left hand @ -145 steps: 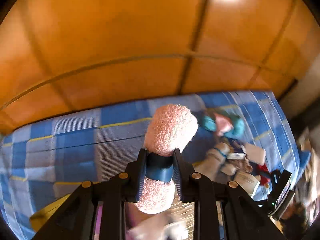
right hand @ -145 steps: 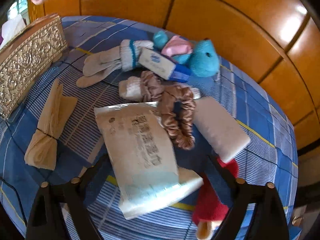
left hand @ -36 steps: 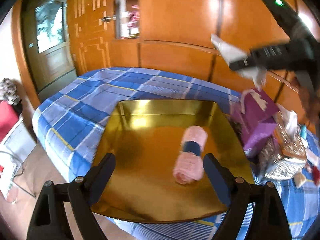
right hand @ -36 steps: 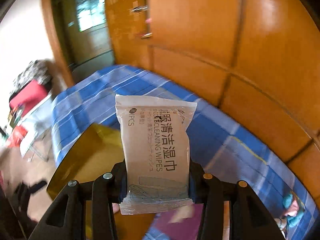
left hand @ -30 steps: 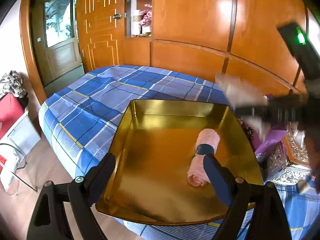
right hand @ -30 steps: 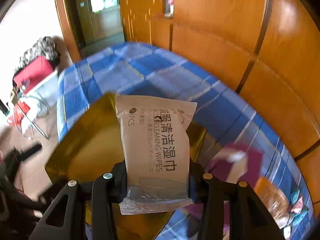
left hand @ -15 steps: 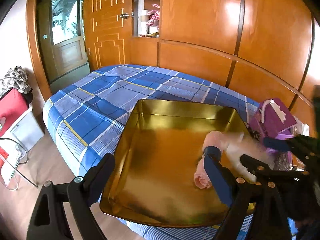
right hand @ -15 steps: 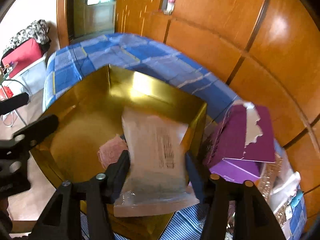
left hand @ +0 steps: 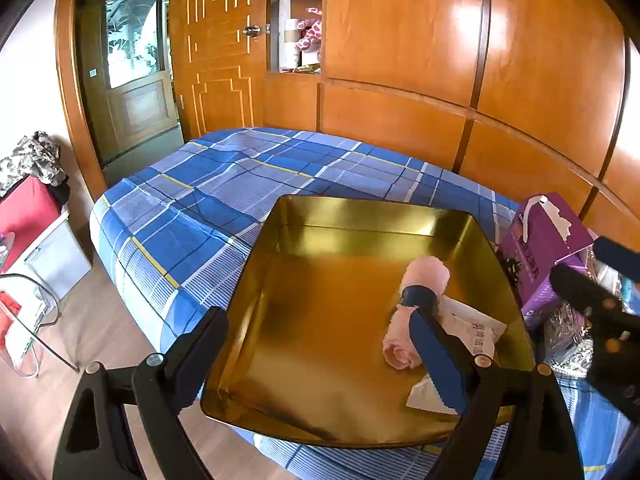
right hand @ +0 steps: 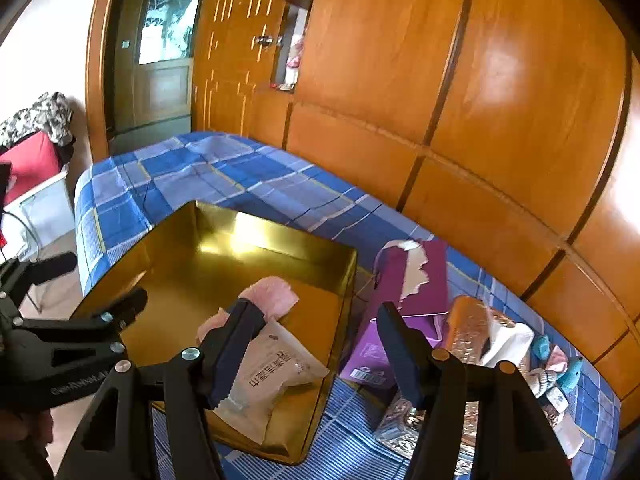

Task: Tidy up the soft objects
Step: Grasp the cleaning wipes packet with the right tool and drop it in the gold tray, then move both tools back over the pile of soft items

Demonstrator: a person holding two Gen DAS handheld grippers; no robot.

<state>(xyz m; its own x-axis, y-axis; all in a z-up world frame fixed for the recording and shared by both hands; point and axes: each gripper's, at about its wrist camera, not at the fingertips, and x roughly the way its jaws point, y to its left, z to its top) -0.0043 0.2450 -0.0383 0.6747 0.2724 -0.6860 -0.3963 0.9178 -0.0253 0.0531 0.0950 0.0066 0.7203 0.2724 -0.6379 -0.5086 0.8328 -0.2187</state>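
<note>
Black and blue, my right claw (right hand: pixel 316 344) is opening with nothing pinched; the wipes pack (right hand: pixel 266 376) lies free just below its left finger, in the gold tray (right hand: pixel 280 248). My left claw (left hand: pixel 320 364) stands wide apart and empty over that tray, the pink rolled towel (left hand: pixel 416 304) just ahead of its right finger, touching the pack. Beyond the tray spreads the blue plaid bed (left hand: pixel 224 184).
</note>
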